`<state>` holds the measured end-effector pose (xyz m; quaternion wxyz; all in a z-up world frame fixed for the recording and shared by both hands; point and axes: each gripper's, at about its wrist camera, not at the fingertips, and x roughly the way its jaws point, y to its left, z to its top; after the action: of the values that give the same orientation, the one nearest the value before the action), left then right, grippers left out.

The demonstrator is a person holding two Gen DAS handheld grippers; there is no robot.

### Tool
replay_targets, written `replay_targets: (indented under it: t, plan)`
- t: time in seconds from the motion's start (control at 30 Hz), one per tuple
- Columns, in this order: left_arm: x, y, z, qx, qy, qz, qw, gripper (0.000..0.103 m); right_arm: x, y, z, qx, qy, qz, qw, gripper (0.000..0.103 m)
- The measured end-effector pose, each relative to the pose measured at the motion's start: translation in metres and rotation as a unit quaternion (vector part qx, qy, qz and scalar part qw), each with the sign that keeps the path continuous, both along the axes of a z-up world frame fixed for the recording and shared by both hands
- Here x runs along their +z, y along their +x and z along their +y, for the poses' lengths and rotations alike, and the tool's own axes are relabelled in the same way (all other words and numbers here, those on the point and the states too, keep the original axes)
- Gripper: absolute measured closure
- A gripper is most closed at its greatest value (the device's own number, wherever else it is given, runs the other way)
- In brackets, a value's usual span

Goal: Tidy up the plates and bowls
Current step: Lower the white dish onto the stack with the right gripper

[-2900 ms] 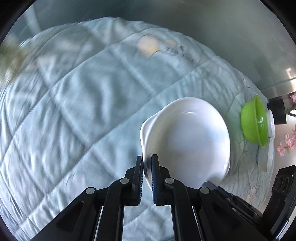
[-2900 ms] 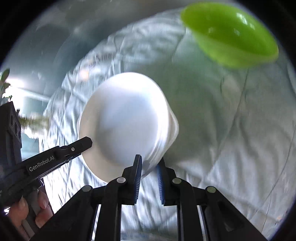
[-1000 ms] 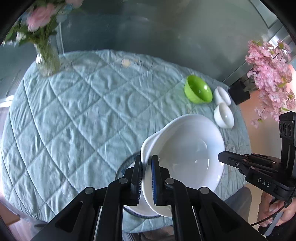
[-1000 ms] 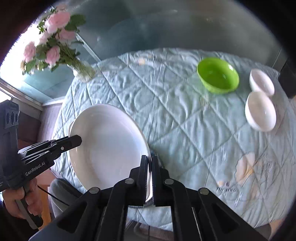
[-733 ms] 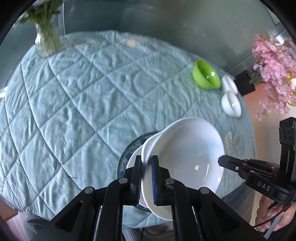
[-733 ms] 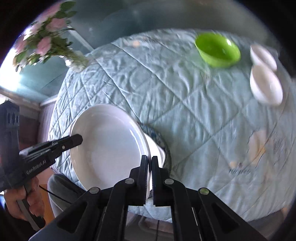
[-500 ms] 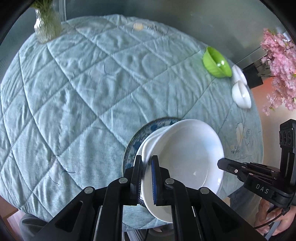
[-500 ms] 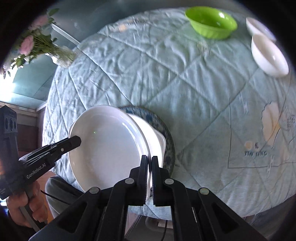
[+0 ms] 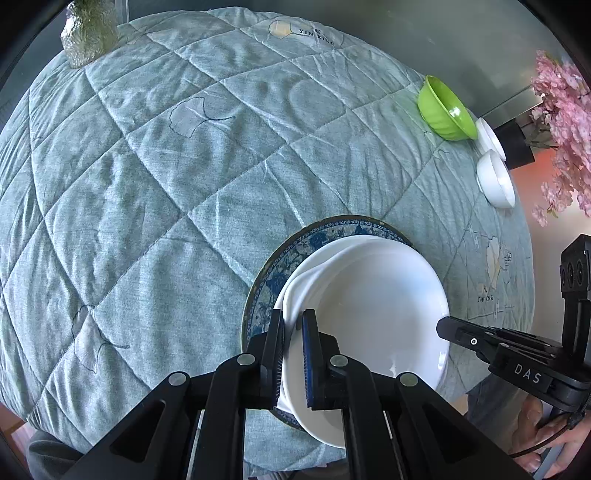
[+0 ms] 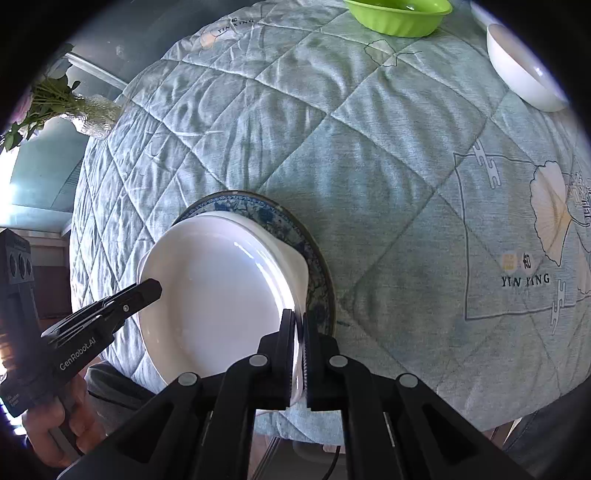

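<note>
Over the blue-rimmed plate (image 9: pixel 280 254), both my tongs (image 9: pixel 293 354) (image 10: pixel 298 358) are clamped on the white dish (image 9: pixel 369 306); the green bowl (image 9: pixel 445 110) and small white bowls (image 9: pixel 495 179) wait unstacked.

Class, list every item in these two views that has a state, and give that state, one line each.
white dish: gripped at both rims, over the stack
left gripper: shut on white dish
right gripper: shut on white dish
blue-patterned plate: flat on quilt, white plate on it
green bowl: upright, empty

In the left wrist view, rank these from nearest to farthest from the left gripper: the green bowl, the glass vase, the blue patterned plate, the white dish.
1. White dish, clamped in the left gripper.
2. Blue patterned plate, directly beneath the dish.
3. Green bowl, far right.
4. Glass vase, far left corner.
</note>
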<state>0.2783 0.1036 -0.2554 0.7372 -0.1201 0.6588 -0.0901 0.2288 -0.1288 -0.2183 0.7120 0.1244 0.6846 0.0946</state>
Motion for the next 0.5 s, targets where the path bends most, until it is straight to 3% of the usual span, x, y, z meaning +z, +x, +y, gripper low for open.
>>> replay_targets:
  t: [0.5]
  plan:
    - [0.0023,0.0005,0.0017,0.002,0.014,0.004,0.9999,0.098,-0.0064,0.0,0.0075,-0.009,-0.022,-0.006,1.0,0.097]
